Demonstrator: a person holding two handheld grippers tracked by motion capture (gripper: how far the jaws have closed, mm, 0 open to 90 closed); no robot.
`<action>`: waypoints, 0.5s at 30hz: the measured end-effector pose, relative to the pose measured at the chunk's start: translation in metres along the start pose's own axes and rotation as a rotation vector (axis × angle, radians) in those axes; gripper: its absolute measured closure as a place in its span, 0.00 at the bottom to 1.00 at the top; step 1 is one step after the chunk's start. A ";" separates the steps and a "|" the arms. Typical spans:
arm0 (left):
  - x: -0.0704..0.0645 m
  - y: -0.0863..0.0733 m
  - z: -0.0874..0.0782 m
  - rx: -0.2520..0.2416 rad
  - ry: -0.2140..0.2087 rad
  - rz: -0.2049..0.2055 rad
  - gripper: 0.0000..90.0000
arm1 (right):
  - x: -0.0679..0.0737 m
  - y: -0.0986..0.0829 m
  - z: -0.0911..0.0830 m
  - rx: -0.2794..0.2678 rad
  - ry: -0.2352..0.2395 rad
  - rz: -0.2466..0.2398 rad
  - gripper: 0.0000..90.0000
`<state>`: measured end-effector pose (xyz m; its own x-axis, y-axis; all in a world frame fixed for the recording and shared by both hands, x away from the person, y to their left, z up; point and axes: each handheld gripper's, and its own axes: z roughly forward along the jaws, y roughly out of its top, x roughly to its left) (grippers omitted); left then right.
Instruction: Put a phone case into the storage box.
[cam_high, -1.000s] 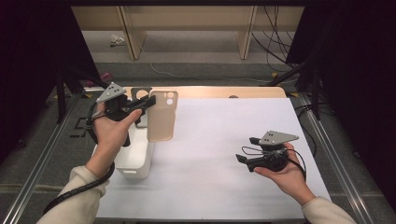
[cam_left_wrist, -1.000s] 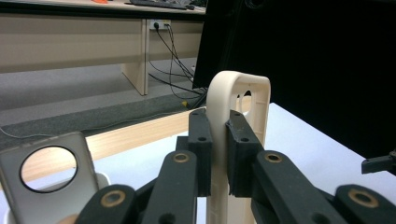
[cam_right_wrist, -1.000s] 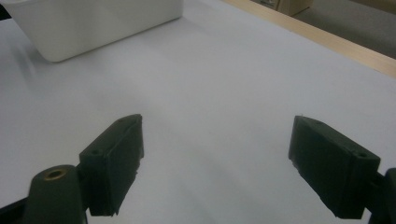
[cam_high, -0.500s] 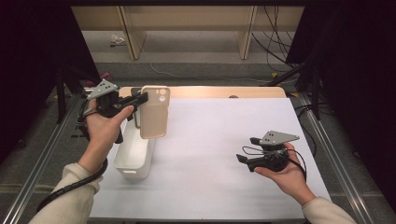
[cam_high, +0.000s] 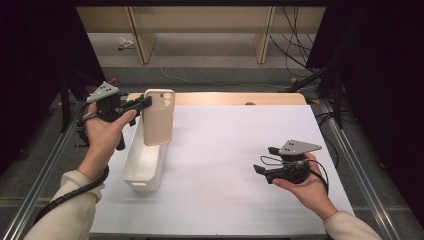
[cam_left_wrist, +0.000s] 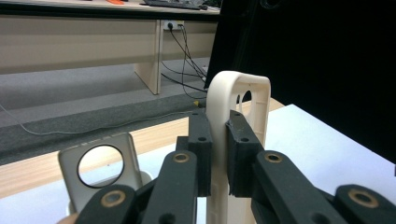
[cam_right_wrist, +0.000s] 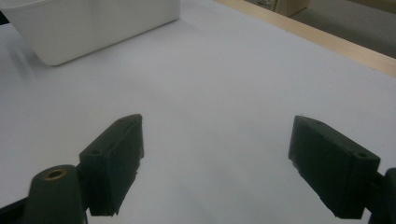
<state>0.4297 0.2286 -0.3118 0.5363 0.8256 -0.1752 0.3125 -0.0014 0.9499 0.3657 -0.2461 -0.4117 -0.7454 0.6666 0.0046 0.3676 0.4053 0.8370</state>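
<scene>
- You hold a beige, soft-looking plastic phone case (cam_high: 159, 117) upright in your left gripper (cam_high: 142, 104), lifted above the far end of a long white plastic bin (cam_high: 145, 162) at the left of the white-covered table (cam_high: 230, 165)
- The step in hand looks like moving the phone case in or out of the bin; which way, these views cannot settle. If it is going in, your next move calls for lowering it straight down between the bin walls and only then letting the jaws part
- In the left gripper view, your left gripper's jaws stand narrow, pinching one side edge of the case near its upper end; the case's rounded top and camera cut-out rise above the pads (cam_left_wrist: 201, 154)
- A second case, grey with a round hole (cam_left_wrist: 100, 170), stands behind and left of the jaws in that view, apparently in the bin
- Your right gripper (cam_high: 264, 161) rests in your right hand (cam_high: 307, 187) near the right side of the table, well apart from the bin
- In the right gripper view its jaws are spread wide over bare white table, holding nothing and touching nothing
</scene>
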 end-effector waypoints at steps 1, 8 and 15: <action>0.001 0.000 0.000 0.002 0.003 0.000 0.91 | 0.000 0.000 0.000 0.000 0.001 0.001 0.21; 0.009 0.003 0.001 0.016 0.033 0.026 0.91 | 0.000 -0.002 -0.001 0.004 0.002 0.002 0.21; 0.015 0.006 0.003 0.010 0.047 0.042 0.91 | -0.002 -0.004 -0.003 0.003 -0.002 0.009 0.21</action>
<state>0.4421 0.2392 -0.3098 0.5120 0.8502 -0.1226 0.2986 -0.0424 0.9534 0.3641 -0.2508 -0.4131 -0.7408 0.6717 0.0113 0.3762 0.4009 0.8353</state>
